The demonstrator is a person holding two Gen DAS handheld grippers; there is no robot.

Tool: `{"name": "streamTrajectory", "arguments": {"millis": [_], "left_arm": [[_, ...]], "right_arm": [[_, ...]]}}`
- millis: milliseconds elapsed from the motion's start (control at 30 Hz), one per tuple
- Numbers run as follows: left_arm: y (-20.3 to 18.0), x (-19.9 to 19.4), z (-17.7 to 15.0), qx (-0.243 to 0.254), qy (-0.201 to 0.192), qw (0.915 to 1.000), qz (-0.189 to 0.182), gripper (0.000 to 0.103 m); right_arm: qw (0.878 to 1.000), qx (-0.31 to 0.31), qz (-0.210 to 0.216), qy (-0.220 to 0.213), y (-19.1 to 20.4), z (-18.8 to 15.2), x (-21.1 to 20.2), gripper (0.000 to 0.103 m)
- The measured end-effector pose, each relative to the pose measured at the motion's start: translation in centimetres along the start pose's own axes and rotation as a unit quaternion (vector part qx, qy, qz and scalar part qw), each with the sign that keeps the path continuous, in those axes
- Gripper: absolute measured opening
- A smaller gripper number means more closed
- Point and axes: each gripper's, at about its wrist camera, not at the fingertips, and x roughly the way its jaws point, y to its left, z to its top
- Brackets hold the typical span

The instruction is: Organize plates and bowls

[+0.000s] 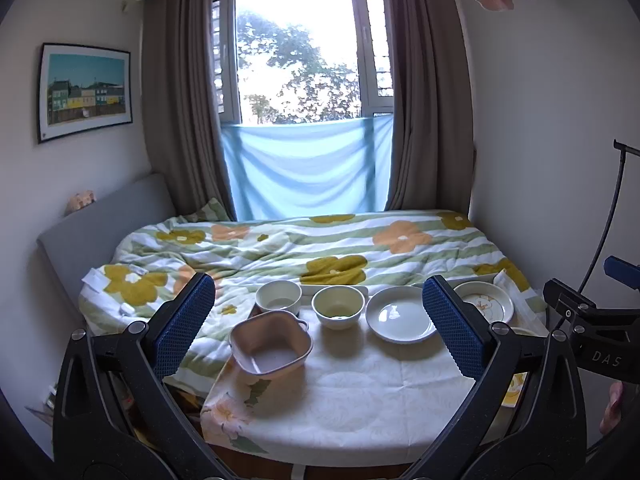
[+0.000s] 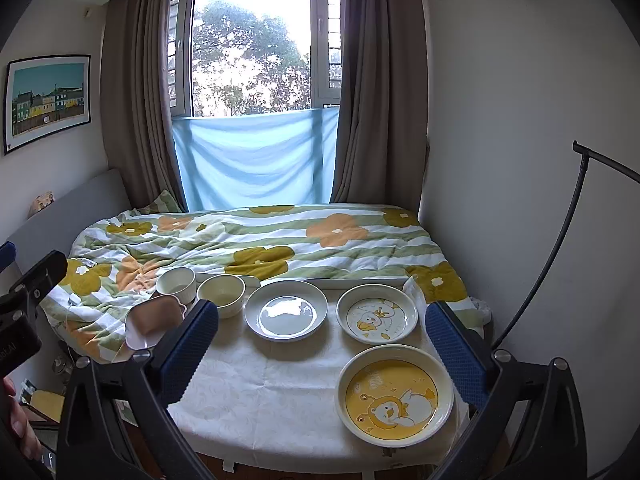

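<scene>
Left gripper [image 1: 318,322]: fingers spread wide, nothing between them, hovering near the front edge of the worktop [image 1: 360,400] and aimed at the bowls.
Right gripper [image 2: 322,342]: fingers likewise spread and empty, held above the near right part of the worktop.
Nearest to left fingers: pink square dish [image 1: 271,344] with small handles, at the left edge of the worktop, tilted a little over the cloth's edge.
Far row, left to right: white ramekin [image 1: 279,297], cream bowl [image 1: 338,306], plain white plate [image 1: 400,314], duck plate [image 2: 377,314]; each apart from its neighbour, none stacked.
Nearest to right fingers: yellow bear plate [image 2: 394,396], near right corner, flat on the cloth.
Beyond: flowered quilt [image 1: 320,248] on the bed, touching the far edge of the worktop.
Stage, as judged: nothing gathered yet; first pick not begun.
Doing it well: probably grip one rim squarely, one finger inside and one outside; lift before sliding so the cloth does not drag; plates onto plates, bowls into bowls, larger beneath.
Risk: pink square dish looks easiest to tip off the left edge; approach best made from the worktop side.
</scene>
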Motion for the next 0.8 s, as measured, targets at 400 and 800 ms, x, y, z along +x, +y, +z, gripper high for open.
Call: {"name": "streamTrajectory", "arguments": {"millis": [400, 800], "left_arm": [[0.28, 0.84, 0.1, -0.004, 0.005, 1.0, 0.001, 0.103], [0.44, 0.92, 0.11, -0.005, 0.005, 1.0, 0.0, 0.103]], "right_arm": [[1.0, -0.001, 0.001, 0.002, 0.09, 0.02, 0.1, 0.103], [1.0, -0.001, 0.001, 0.002, 0.1, 0.08, 0.12, 0.103]]}}
